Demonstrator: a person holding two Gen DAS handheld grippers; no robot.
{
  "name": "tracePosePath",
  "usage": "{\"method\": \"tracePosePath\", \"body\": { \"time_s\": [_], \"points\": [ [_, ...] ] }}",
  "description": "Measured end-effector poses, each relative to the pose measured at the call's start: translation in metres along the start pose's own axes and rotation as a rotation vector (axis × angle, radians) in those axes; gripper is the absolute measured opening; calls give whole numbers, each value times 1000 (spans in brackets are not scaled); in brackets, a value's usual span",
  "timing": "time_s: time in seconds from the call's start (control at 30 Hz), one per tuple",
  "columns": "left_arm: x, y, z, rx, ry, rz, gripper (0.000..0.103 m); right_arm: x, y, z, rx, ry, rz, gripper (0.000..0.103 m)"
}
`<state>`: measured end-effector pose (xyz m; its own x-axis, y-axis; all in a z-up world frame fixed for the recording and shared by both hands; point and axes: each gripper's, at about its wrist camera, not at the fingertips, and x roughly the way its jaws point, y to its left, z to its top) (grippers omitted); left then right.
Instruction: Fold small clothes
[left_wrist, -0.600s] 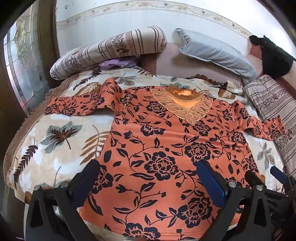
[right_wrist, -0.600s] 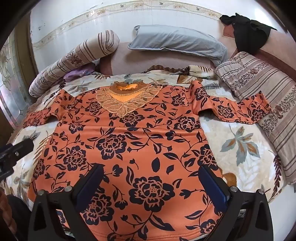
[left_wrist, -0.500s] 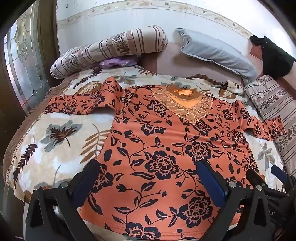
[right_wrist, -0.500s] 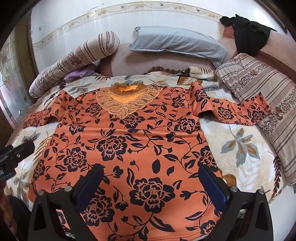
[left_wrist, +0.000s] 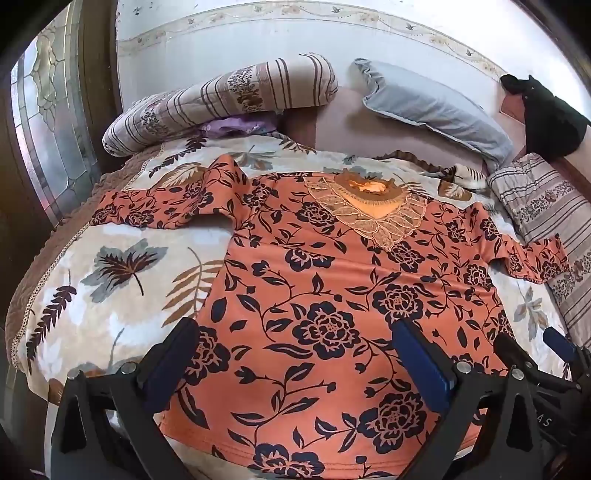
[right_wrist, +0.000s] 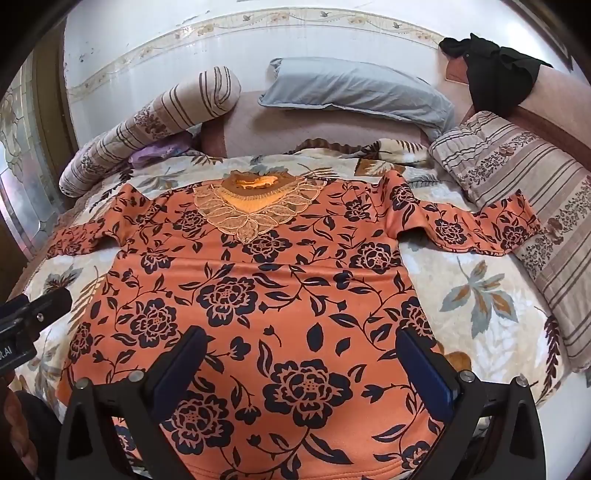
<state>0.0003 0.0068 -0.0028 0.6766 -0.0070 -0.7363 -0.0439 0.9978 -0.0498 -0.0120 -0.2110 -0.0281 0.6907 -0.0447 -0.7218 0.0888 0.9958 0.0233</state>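
Leaf-printed bedding (left_wrist: 110, 266) covers a bed set against a white wall, with a striped bolster (left_wrist: 221, 99) at the far left, a grey pillow (left_wrist: 436, 107) in the middle and a striped cushion (right_wrist: 517, 177) with a black garment (right_wrist: 495, 70) above it at the right. An orange floral top (left_wrist: 314, 295) lies flat and face up on the bedding, both sleeves spread outward and its lace collar toward the headboard. Over its near hem the left gripper (left_wrist: 295, 354) and, further right, the right gripper (right_wrist: 299, 354) hover with jaws spread wide, nothing clasped between them.
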Motion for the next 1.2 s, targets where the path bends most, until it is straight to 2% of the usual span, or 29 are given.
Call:
{"method": "tracePosePath", "body": {
  "time_s": [1.2],
  "points": [
    [2,-3,-2,20,4,-4,103,4,-5,2,26,8,-4,103]
  ]
}}
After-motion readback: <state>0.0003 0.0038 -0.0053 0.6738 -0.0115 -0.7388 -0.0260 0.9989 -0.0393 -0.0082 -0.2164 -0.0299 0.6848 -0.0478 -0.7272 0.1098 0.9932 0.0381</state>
